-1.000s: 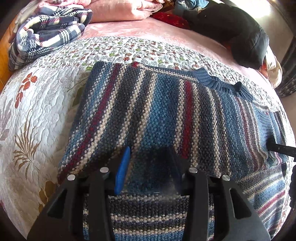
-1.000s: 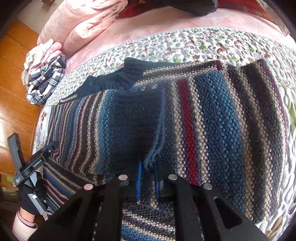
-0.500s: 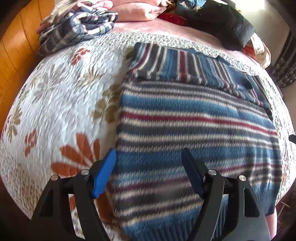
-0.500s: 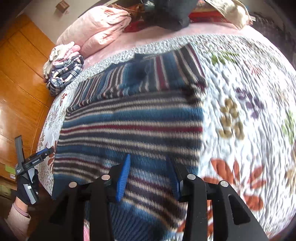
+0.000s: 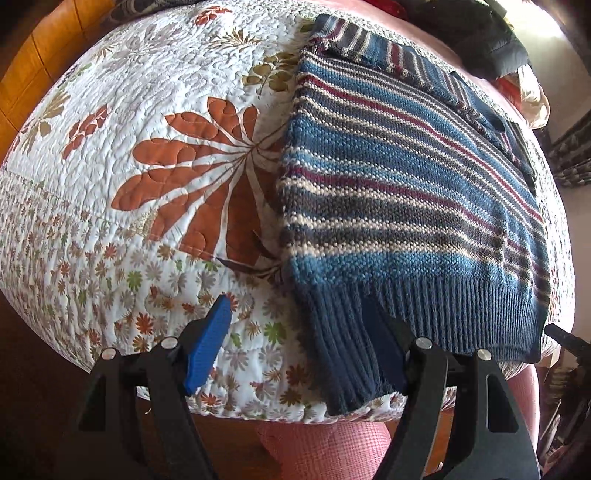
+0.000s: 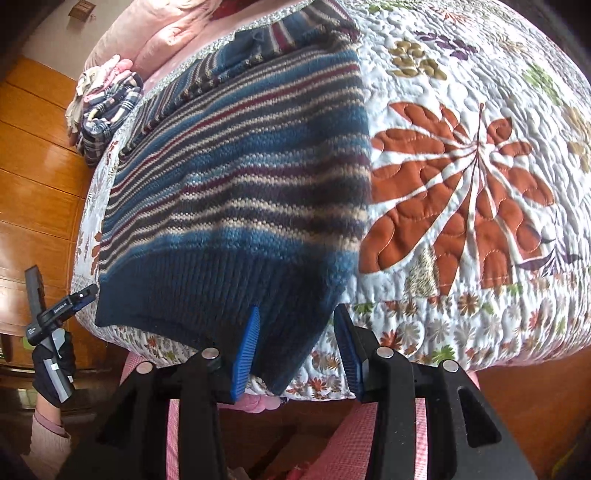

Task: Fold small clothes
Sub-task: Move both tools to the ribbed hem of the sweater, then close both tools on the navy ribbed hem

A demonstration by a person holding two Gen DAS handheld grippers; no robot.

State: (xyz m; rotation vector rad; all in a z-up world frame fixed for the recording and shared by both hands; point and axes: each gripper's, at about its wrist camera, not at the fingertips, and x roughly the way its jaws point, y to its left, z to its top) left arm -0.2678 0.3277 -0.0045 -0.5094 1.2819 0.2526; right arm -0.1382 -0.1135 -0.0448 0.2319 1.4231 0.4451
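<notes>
A blue, red and cream striped knit sweater (image 5: 406, 184) lies flat on the floral quilt (image 5: 147, 129), sleeves folded in at the far end. Its dark ribbed hem (image 5: 424, 310) hangs over the near bed edge. My left gripper (image 5: 295, 350) is open, with the hem's left corner drooping between its fingers. My right gripper (image 6: 297, 350) is open too, and the hem's right corner (image 6: 291, 332) lies between its blue pads (image 6: 245, 354). In the right wrist view the left gripper (image 6: 55, 314) shows by the sweater's (image 6: 240, 166) left corner, held by a gloved hand.
A plaid pile of clothes (image 6: 107, 107) and a pink pillow (image 6: 155, 33) sit at the far end of the bed. A black jacket (image 5: 491, 33) lies at the far right. Wooden floor (image 6: 33, 166) runs beside the bed, and pink checked fabric (image 5: 325, 450) shows below the edge.
Both grippers drew back from the sweater's middle to its near hem at the bed edge. The right gripper let go of the folded sleeve and opened; the left one opened wider.
</notes>
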